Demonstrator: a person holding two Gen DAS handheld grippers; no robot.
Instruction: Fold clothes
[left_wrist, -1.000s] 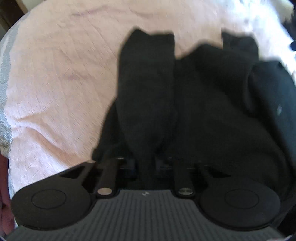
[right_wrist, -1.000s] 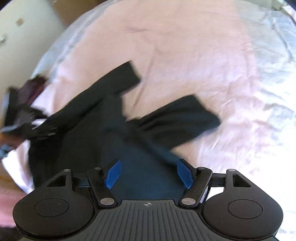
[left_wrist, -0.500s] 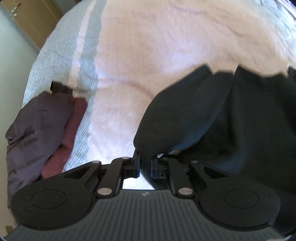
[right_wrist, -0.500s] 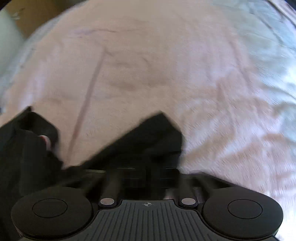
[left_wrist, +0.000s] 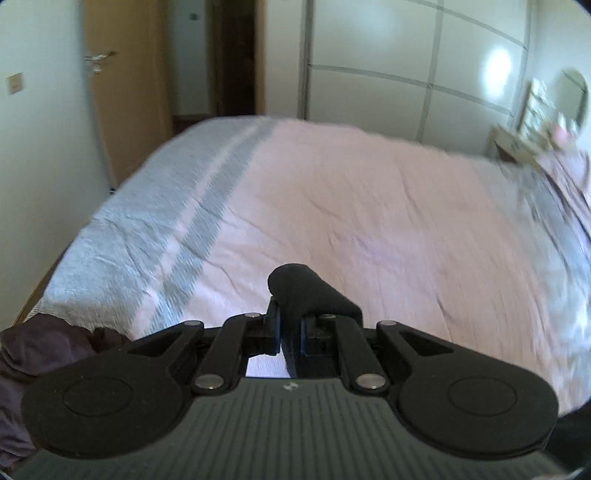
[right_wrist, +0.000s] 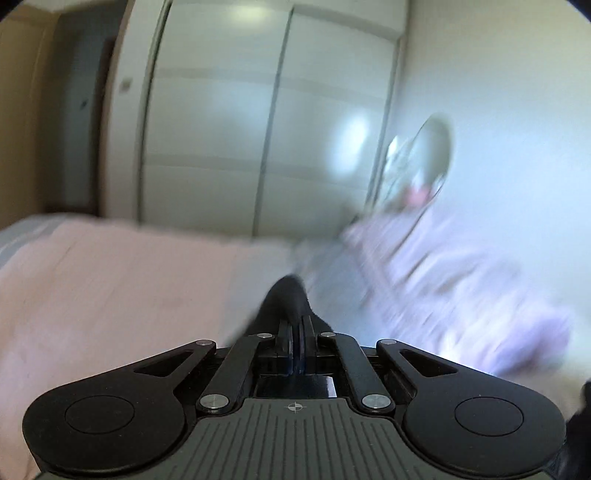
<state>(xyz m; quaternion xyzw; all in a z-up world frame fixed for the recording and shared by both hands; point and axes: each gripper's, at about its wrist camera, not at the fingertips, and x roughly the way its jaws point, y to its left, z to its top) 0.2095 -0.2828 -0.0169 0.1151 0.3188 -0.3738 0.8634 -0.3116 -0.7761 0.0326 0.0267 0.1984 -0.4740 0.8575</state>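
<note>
A fold of the black garment (left_wrist: 308, 291) sticks up between the fingers of my left gripper (left_wrist: 290, 332), which is shut on it high above the pink bedspread (left_wrist: 369, 206). In the right wrist view another bunch of the black garment (right_wrist: 286, 299) pokes out of my right gripper (right_wrist: 295, 343), shut on it and pointing toward the wardrobe. The rest of the garment hangs below both cameras, out of sight. The right wrist view is blurred.
A dark purple and maroon clothes pile (left_wrist: 40, 354) lies at the bed's near left corner. White wardrobe doors (left_wrist: 406, 62) and a wooden door (left_wrist: 125, 81) stand beyond the bed. Pillows (right_wrist: 461, 266) and a round mirror (right_wrist: 428, 151) are on the right.
Both grippers have lifted from the spread-out black garment and tipped up, so the room now shows. The right gripper went from open to shut on the cloth.
</note>
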